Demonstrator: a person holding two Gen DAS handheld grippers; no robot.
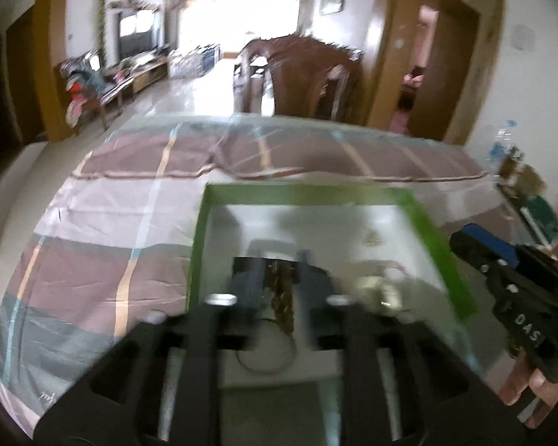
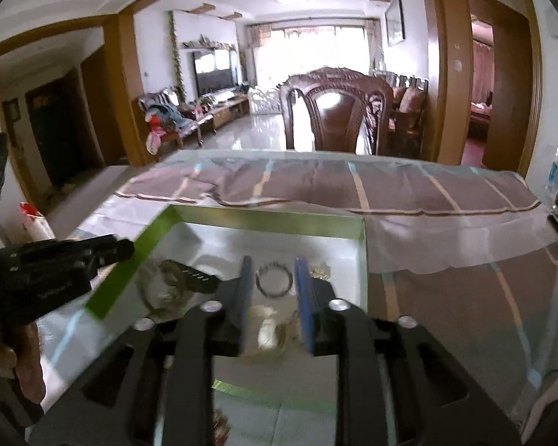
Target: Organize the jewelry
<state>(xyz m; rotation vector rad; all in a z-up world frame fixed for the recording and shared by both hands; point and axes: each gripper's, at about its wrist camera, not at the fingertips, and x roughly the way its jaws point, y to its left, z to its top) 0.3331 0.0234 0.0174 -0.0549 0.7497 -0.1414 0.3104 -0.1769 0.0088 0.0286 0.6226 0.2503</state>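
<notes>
I have the cloth-covered surface (image 2: 446, 223) carrying a green-rimmed tray (image 2: 264, 219). My right gripper (image 2: 271, 290) is spread over the ring (image 2: 274, 280) at twelve o'clock; my left gripper (image 1: 268, 278) is spread around a chain (image 1: 283, 297). Risk: blurred views suggest speed, so closing off-centre could flick the ring away.

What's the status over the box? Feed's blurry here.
Left gripper and right gripper both over the green-rimmed box, jaws open, holding nothing. Round silver ring lies between right jaws. Nothing blocking.
</notes>
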